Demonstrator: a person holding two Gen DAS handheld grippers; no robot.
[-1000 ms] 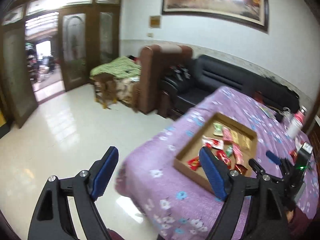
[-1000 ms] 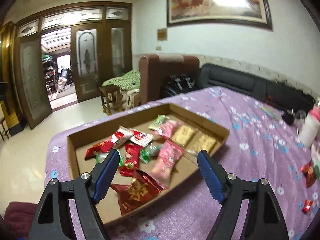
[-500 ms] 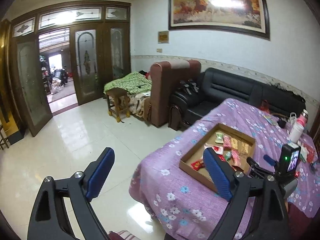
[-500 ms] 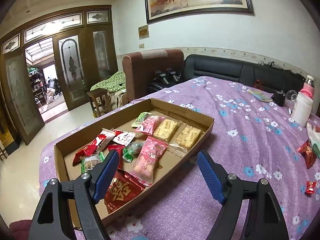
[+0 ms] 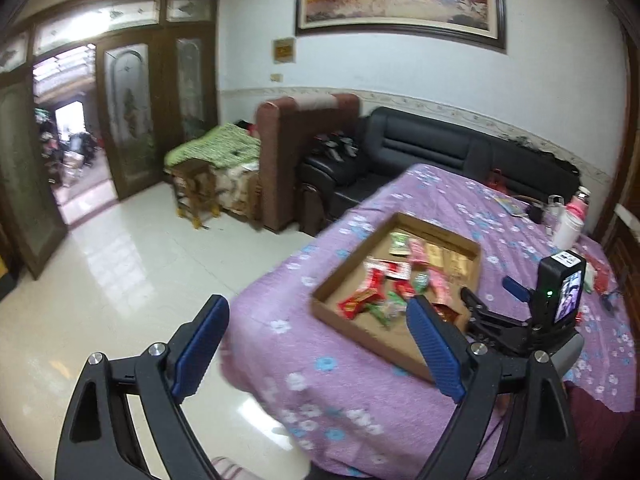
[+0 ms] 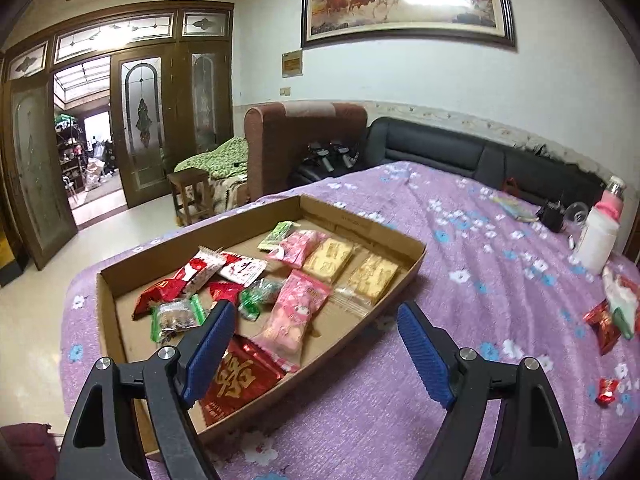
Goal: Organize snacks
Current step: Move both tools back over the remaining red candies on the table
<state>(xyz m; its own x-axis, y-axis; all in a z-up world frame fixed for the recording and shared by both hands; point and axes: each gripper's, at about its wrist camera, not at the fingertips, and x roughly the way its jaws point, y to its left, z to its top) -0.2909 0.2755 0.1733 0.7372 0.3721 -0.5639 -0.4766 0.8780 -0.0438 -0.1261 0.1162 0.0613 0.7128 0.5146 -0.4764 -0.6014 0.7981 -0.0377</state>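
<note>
A shallow cardboard box sits on a table under a purple flowered cloth; it also shows in the left wrist view. It holds several snack packets: red ones, pink ones, biscuit packs and green ones. My right gripper is open and empty, just above the box's near edge. My left gripper is open and empty, off the table's left edge. Loose red and green snacks lie on the cloth at the right.
A white bottle with a pink cap and small dark items stand at the far right of the table. A black sofa, a brown armchair and a wooden stool stand beyond. The right gripper's body shows in the left wrist view.
The left gripper has swung, so the table and box shifted in its view. The right gripper has drawn back and risen slightly from the box. Both jaws stay open.
</note>
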